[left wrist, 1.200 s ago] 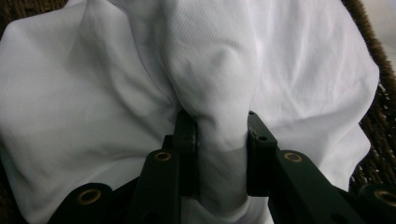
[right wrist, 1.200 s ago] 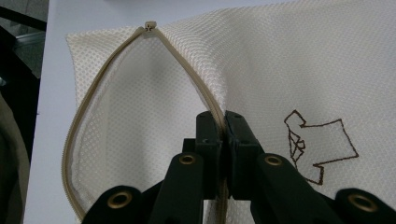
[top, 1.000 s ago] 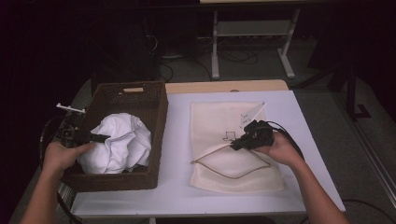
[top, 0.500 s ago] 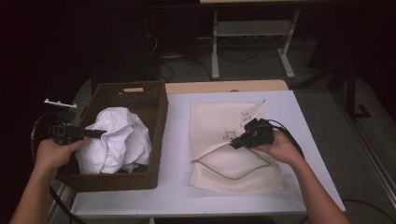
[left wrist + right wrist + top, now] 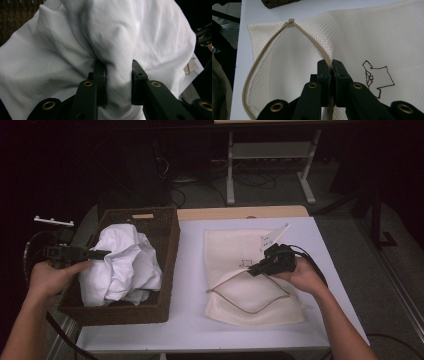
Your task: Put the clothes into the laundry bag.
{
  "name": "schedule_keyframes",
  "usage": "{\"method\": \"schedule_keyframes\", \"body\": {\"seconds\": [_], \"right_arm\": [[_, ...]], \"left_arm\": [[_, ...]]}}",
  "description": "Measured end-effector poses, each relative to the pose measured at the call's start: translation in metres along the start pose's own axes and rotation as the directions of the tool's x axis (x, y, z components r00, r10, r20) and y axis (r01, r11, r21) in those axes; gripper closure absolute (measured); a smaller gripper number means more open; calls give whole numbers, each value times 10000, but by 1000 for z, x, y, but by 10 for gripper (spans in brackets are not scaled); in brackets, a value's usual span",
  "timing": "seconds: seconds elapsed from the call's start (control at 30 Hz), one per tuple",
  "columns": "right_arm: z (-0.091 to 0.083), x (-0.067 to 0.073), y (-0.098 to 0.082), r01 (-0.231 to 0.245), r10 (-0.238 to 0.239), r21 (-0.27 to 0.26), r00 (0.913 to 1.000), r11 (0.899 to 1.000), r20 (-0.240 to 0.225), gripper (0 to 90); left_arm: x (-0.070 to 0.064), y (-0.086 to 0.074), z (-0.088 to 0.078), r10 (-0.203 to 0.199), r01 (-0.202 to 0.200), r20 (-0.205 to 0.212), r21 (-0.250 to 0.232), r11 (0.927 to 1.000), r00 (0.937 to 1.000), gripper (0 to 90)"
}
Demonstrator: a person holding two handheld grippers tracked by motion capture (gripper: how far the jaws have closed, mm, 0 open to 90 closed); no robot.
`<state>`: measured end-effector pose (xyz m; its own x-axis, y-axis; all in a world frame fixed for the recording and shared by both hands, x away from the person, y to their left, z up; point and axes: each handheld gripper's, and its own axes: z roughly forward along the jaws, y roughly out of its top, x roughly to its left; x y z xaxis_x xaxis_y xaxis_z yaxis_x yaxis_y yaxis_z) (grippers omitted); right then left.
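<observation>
Over in the wicker basket (image 5: 165,245) on the left side of the table (image 5: 190,330), my left gripper (image 5: 119,82) is clamped on a thick fold of the white garment (image 5: 122,262). The jaws stand fairly wide apart in the left gripper view, but only because a fat wad of cloth fills the gap. The garment is lifted a bit yet mostly sits inside the basket.

On the other side, my right gripper (image 5: 331,70) is pinched nearly closed on the upper zipper edge of the cream mesh laundry bag (image 5: 250,295), which lies flat on the table just right of the basket. That lifts the edge so the mouth gapes open toward the basket, with the zipper pull (image 5: 291,20) sitting at the far end of the opening.

So I'd say I'm mid-transfer: garment grabbed, bag held open, nothing inside it yet. Next I need to haul the garment up clear of the basket rim, swing it across, and feed it into that mouth while keeping the edge raised. The bulk looks like the tricky part, since it could snag on the rim or miss the gap.
</observation>
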<state>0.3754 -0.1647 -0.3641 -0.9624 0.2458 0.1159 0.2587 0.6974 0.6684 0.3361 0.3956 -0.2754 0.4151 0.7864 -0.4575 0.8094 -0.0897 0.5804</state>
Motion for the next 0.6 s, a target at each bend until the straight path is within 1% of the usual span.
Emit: {"method": "schedule_keyframes", "body": {"seconds": [0.07, 0.13, 0.17, 0.33, 0.4, 0.47, 0.5, 0.57, 0.6], "right_arm": [[-2, -1, 1, -63, 63, -12, 10000, 10000, 20, 851], [-2, -3, 2, -119, 119, -64, 9999, 9999, 28, 851], [-2, -3, 2, -119, 119, -64, 9999, 9999, 28, 851], [-2, -5, 4, -132, 133, -83, 9999, 9999, 37, 852], [-3, -7, 5, -103, 104, -128, 9999, 9999, 60, 852], [-3, -7, 5, -140, 141, -135, 9999, 9998, 56, 851], [-4, -7, 4, -181, 182, -137, 9998, 9997, 65, 851], [-4, -8, 4, -141, 142, -171, 9999, 9998, 83, 851], [-5, -8, 4, -202, 204, -169, 9998, 9997, 77, 852]], "left_arm": [[-2, 1, -1, 60, -60, -17, 17, 10000, 10000, 715], [-6, 4, -1, 90, -90, -68, 25, 10000, 9999, 715], [-7, 5, -2, 196, -196, -64, 82, 9998, 9998, 715], [-16, 12, -2, 335, -335, -107, 36, 9994, 9994, 715], [-22, 16, -2, 466, -466, -61, 34, 9989, 9989, 715], [-24, 17, -2, 481, -481, -55, 34, 9988, 9988, 715], [-27, 19, -3, 581, -581, -8, -1, 9983, 9983, 715], [-29, 20, -3, 617, -617, 30, -21, 9981, 9981, 715], [-31, 21, -3, 616, -616, 91, -74, 9981, 9981, 716]]}}
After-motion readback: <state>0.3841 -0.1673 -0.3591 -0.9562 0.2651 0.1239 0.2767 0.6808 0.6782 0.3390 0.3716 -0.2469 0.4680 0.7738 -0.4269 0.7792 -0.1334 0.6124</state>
